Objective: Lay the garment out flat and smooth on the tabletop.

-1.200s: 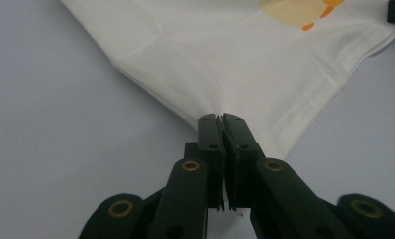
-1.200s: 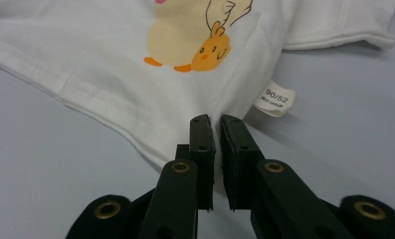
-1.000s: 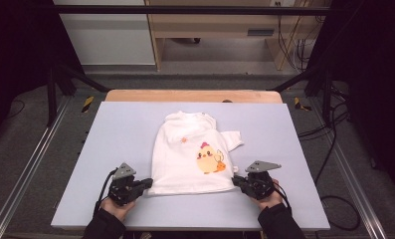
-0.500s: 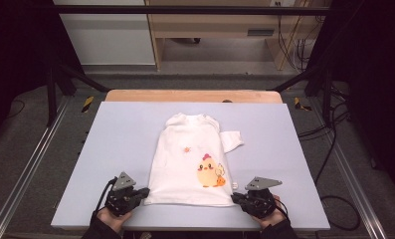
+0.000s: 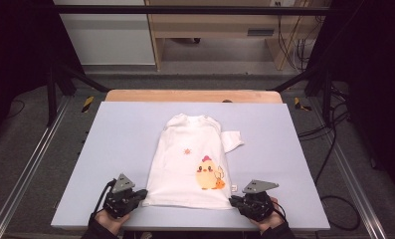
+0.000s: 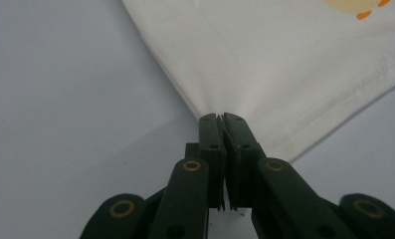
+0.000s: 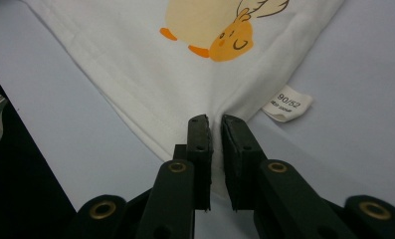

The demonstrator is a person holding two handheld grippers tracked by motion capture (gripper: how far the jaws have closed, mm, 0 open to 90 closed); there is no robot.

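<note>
My left hand-held gripper (image 5: 135, 195) and right hand-held gripper (image 5: 239, 201) each clench a hem corner of the white shirt (image 5: 195, 159), which lies flat on the tabletop (image 5: 115, 144), its long axis running straight away from me.

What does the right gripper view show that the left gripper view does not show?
Right gripper view: the size label reading 90/52 beside the hem, and most of the yellow chick print. Left gripper view: the left gripper shut on the shirt's other bottom corner, with a mere sliver of the print. Shared: the white T-shirt lying on the pale table.
</note>
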